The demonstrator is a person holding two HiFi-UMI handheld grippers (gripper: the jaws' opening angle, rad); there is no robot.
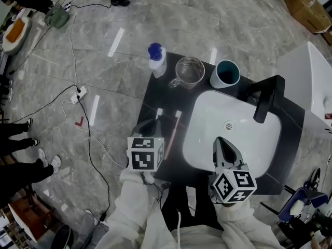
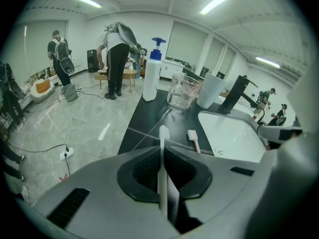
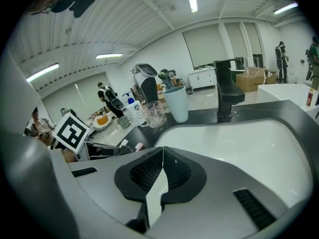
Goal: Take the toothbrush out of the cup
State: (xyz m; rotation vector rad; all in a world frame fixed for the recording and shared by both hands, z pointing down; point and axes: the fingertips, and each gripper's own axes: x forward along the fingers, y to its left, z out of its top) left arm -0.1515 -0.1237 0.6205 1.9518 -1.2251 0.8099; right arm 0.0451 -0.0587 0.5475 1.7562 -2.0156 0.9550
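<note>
My left gripper point(image 2: 163, 148) is shut on the handle of a white toothbrush point(image 2: 162, 133), whose bristle head sticks out past the jaws above the black counter point(image 2: 144, 121). A pink toothbrush point(image 2: 193, 140) lies flat on the counter just beyond, beside the sink. Farther back stand an empty clear glass mug point(image 2: 183, 90) and a pale cup point(image 2: 211, 89) with a teal inside point(image 1: 227, 73). In the head view the left gripper point(image 1: 153, 126) hovers over the counter's left part. My right gripper point(image 1: 223, 143) hangs over the white sink point(image 1: 244, 152), shut with nothing between its jaws point(image 3: 161, 151).
A white pump bottle with a blue top point(image 1: 156, 59) stands left of the glass mug point(image 1: 188, 71). A black faucet point(image 1: 267, 98) rises behind the basin. Cables and a power strip point(image 1: 79, 94) lie on the marble floor at the left. People stand in the background.
</note>
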